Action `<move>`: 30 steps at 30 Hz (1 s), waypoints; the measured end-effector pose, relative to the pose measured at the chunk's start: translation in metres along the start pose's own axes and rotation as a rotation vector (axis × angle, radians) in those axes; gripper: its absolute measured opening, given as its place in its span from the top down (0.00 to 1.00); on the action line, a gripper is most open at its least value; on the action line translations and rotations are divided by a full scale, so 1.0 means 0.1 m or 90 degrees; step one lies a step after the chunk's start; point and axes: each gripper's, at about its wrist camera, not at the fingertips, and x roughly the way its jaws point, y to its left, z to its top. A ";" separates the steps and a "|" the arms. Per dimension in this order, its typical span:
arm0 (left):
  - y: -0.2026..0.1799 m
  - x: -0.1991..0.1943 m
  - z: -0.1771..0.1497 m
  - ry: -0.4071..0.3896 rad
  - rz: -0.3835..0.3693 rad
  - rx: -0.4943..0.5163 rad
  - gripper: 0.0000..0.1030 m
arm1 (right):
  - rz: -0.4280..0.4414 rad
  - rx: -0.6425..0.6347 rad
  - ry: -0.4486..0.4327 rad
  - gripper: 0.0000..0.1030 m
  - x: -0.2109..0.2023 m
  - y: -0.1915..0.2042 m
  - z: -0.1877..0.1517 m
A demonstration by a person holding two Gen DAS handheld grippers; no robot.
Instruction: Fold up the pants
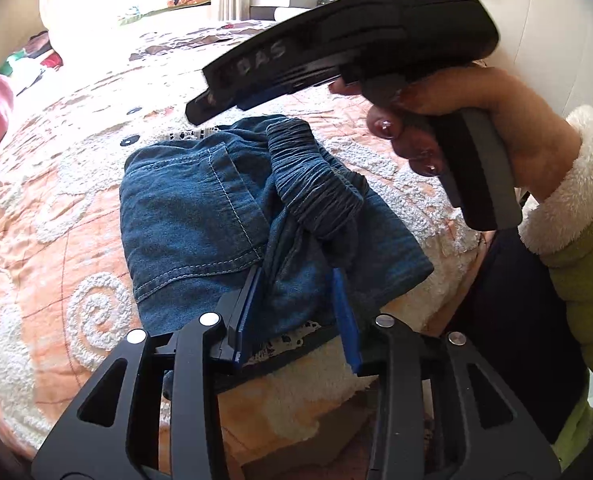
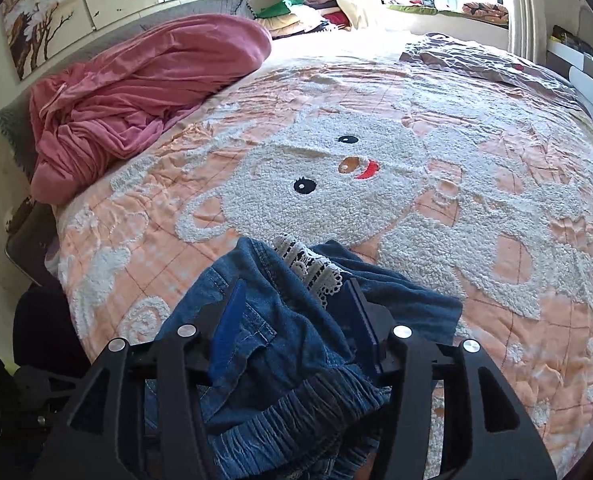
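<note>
The blue denim pants [image 1: 200, 216] lie folded in a small bundle on the bed, with the dark elastic waistband [image 1: 316, 184] on top and white lace trim at the edges. My left gripper [image 1: 296, 312] is open, its blue pads either side of the bundle's near edge. My right gripper [image 2: 296, 320] is open over the pants [image 2: 280, 344], with the lace trim [image 2: 312, 268] between its fingers and the waistband [image 2: 296, 412] just below. In the left wrist view the right gripper [image 1: 336, 60] hangs above the bundle's far side, held in a hand.
The bed carries an orange quilt [image 2: 456, 160] with a white fluffy bear pattern. A pink blanket [image 2: 136, 92] is heaped by the headboard. Piled clothes [image 2: 308, 8] lie near the window. My green sleeve [image 1: 576, 248] is at the right.
</note>
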 end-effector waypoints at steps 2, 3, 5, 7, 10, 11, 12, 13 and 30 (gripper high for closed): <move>0.01 -0.01 0.00 0.000 -0.002 -0.001 0.71 | -0.002 0.010 -0.008 0.46 -0.06 -0.02 -0.01; 0.01 -0.02 0.00 0.000 -0.004 -0.001 0.69 | -0.004 0.015 -0.014 0.45 -0.09 -0.04 -0.02; 0.01 -0.03 0.00 -0.001 -0.006 -0.001 0.68 | -0.005 0.033 -0.021 0.42 -0.13 -0.08 -0.04; 0.01 -0.04 0.01 -0.003 -0.007 -0.001 0.67 | -0.005 0.044 -0.021 0.38 -0.16 -0.10 -0.08; 0.01 -0.07 0.01 -0.005 -0.014 -0.007 0.64 | -0.013 0.054 -0.030 0.33 -0.21 -0.12 -0.13; 0.02 -0.08 0.01 -0.006 -0.017 -0.008 0.62 | -0.012 0.059 -0.035 0.32 -0.24 -0.12 -0.14; 0.02 -0.08 0.01 -0.007 -0.019 -0.009 0.61 | -0.009 0.063 -0.041 0.32 -0.27 -0.13 -0.15; 0.02 -0.10 0.01 -0.009 -0.021 -0.010 0.60 | -0.007 0.068 -0.046 0.31 -0.30 -0.14 -0.16; 0.64 -0.47 0.13 -0.042 -0.013 -0.117 0.38 | 0.016 0.056 -0.129 0.22 -0.98 0.07 -0.54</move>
